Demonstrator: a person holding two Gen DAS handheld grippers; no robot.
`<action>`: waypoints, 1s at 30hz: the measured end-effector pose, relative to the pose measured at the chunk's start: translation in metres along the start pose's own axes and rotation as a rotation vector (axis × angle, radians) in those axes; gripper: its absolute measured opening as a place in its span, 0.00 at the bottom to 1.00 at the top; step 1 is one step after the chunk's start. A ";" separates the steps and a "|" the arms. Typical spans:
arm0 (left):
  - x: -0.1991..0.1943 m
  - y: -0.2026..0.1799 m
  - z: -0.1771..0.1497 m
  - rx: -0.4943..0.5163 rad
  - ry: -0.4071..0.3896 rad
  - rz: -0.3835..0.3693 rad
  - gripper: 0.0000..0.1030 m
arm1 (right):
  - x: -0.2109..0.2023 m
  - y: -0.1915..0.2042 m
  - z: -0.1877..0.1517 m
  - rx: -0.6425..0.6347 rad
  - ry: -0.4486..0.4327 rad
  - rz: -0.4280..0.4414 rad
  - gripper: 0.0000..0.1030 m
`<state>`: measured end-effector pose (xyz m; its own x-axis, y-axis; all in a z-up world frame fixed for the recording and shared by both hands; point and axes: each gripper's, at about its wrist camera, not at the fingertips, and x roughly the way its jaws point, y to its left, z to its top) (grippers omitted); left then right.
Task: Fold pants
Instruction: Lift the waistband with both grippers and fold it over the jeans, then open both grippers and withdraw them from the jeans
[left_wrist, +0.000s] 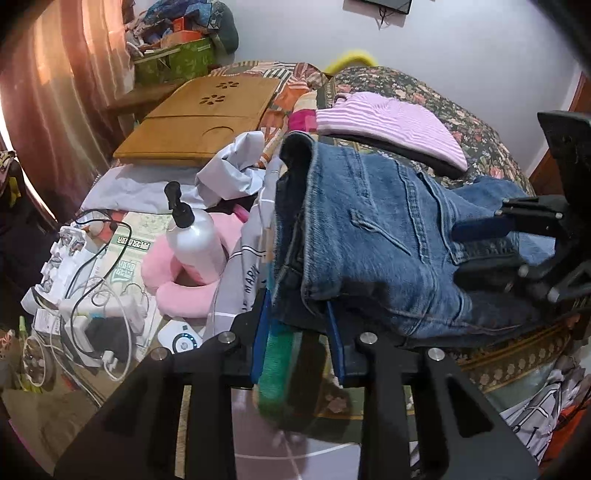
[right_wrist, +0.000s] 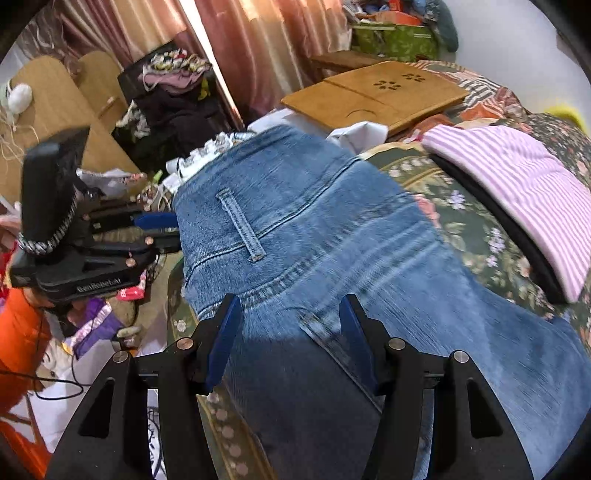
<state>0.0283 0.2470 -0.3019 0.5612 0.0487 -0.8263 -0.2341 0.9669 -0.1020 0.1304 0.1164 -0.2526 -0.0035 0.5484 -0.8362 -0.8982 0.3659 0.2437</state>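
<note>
Both tongs tilt steeply down over the bed (right_wrist: 461, 221). The left tongs (left_wrist: 295, 321) are clamped on the waistband edge of the blue jeans (left_wrist: 369, 236), denim bunched between the blue pads, at the bed's near edge. The right tongs (right_wrist: 291, 332) stand apart, hovering over the seat of the jeans (right_wrist: 314, 240) without pinching cloth. The jeans lie folded on the floral bedspread, back side up, belt loop and yoke seams showing. A pink striped garment (right_wrist: 517, 184) lies beside them, toward the bed's far edge.
</note>
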 end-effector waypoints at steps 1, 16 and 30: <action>0.000 0.002 0.001 0.004 0.007 -0.001 0.31 | 0.005 0.003 -0.001 -0.012 0.016 -0.009 0.51; -0.034 0.070 -0.012 -0.249 -0.015 0.019 0.29 | 0.022 0.007 -0.010 -0.003 0.060 -0.037 0.55; -0.032 -0.031 0.020 -0.024 -0.060 -0.016 0.55 | -0.045 -0.029 -0.027 0.115 -0.043 -0.065 0.55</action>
<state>0.0336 0.2210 -0.2611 0.6111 0.0492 -0.7901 -0.2436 0.9613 -0.1286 0.1442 0.0608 -0.2357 0.0739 0.5513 -0.8310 -0.8394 0.4843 0.2466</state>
